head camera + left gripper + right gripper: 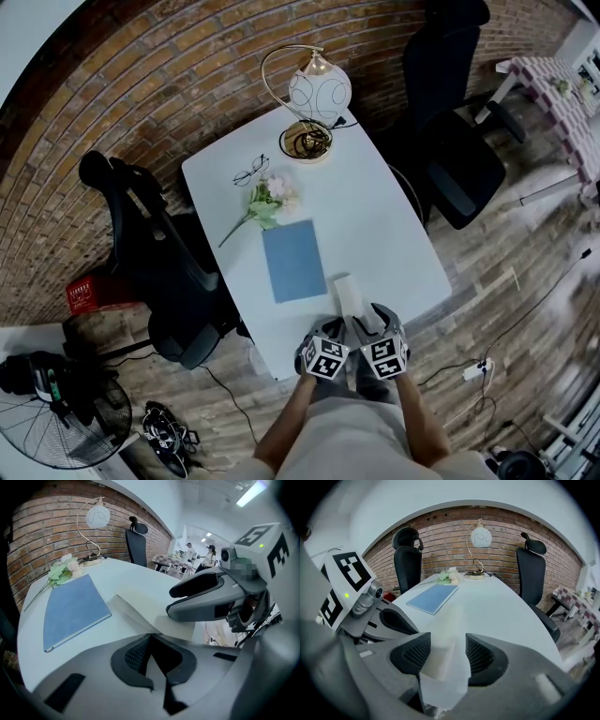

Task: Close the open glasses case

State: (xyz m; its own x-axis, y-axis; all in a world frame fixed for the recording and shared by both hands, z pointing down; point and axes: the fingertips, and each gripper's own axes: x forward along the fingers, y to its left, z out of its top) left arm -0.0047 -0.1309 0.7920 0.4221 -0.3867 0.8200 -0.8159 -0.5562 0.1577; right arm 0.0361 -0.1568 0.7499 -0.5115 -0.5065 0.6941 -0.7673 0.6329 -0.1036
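I have the right gripper point(447, 645) clamped across the white glasses case point(347, 292), which lies open at the near edge of the tabletop point(398, 234), just beside the blue notebook point(293, 260). My left gripper point(150, 637) is pinched tight on the edge of the case's raised flap.

blue notebook point(294, 260) flat on table point(394, 234) | flowers point(265, 204) just beside | lamp point(314, 103) beyond
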